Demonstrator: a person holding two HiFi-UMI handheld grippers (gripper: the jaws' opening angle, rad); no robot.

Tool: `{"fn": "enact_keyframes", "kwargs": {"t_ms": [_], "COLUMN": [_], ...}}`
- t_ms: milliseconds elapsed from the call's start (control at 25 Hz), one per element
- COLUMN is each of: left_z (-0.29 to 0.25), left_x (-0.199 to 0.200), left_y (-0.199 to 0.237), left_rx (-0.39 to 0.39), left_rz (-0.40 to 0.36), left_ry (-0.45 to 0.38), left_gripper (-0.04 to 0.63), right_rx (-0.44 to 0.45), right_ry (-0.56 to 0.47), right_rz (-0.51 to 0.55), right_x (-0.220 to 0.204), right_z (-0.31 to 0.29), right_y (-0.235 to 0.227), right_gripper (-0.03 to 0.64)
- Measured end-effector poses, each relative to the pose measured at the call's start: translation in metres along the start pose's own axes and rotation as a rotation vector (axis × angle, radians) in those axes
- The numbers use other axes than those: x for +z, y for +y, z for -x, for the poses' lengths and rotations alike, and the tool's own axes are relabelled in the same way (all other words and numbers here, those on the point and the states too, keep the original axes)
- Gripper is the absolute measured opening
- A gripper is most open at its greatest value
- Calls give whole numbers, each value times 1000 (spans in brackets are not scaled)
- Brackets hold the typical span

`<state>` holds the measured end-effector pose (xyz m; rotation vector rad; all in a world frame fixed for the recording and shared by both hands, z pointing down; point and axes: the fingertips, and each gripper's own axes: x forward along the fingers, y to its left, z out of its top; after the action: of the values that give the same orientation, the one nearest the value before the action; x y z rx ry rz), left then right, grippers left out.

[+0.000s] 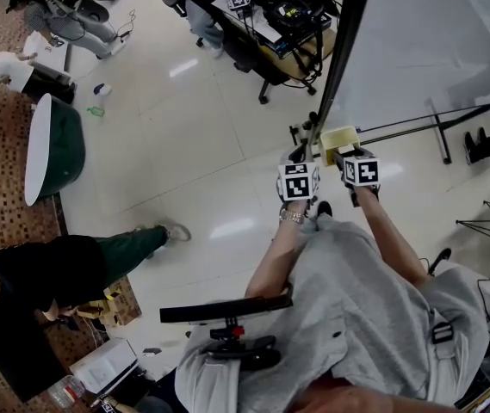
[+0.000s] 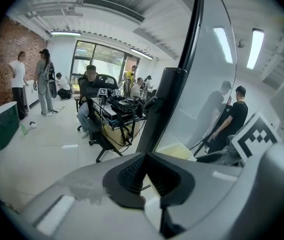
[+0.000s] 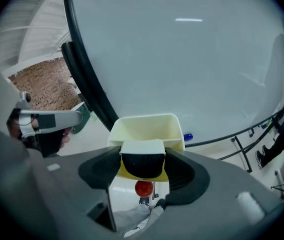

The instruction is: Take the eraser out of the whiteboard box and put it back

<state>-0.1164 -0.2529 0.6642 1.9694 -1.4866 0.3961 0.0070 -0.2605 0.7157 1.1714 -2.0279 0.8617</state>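
Office, pale glossy floor (image 1: 193,144); people and desks stand well apart at its far side.

1. Whiteboard (image 3: 181,59): black-framed, upright.
2. Whiteboard box (image 3: 146,125): cream, open-topped, fixed at the board's framed edge.
3. Right gripper (image 3: 142,165): jaws set wide and clamped on the eraser (image 3: 142,151) (white back up, dark felt below). The eraser is held at the box's near rim; whether its lower end is inside cannot be told.
4. Left gripper (image 2: 146,156): jaws closed together on nothing, held beside the board's frame.

Step judged: the eraser is at the box mouth and the return is probably in hand. Next called for: the eraser is to be lowered squarely between the box walls, then released.
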Motion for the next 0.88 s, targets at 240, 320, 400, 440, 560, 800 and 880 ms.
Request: {"fn": "enact_keyframes", "kwargs": {"t_ms": [240, 320, 400, 440, 560, 800, 880], "left_z": [0, 1, 7, 10, 19, 47, 58], "left_x": [-13, -17, -24, -27, -39, -93, -121], "left_y": [-17, -30, -46, -55, -81, -152, -177], "left_rx": [-25, -39, -44, -40, -5, 78, 87], "left_rz": [-8, -20, -41, -52, -70, -53, -52], "left_ry": [21, 23, 23, 21, 9, -24, -15], "left_gripper": [5, 5, 5, 5, 5, 5, 5], "right_rx": [-12, -22, -17, 5, 95, 204, 233], "right_ry": [-106, -153, -206, -228, -235, -228, -210], "right_rz": [-21, -6, 6, 12, 47, 139, 131], "right_x": [16, 23, 23, 22, 7, -63, -90], "right_z": [26, 39, 54, 60, 72, 126, 144], "right_y": [6, 9, 10, 11, 14, 7, -2], "right_gripper": [284, 280, 31, 3, 3, 3, 3]}}
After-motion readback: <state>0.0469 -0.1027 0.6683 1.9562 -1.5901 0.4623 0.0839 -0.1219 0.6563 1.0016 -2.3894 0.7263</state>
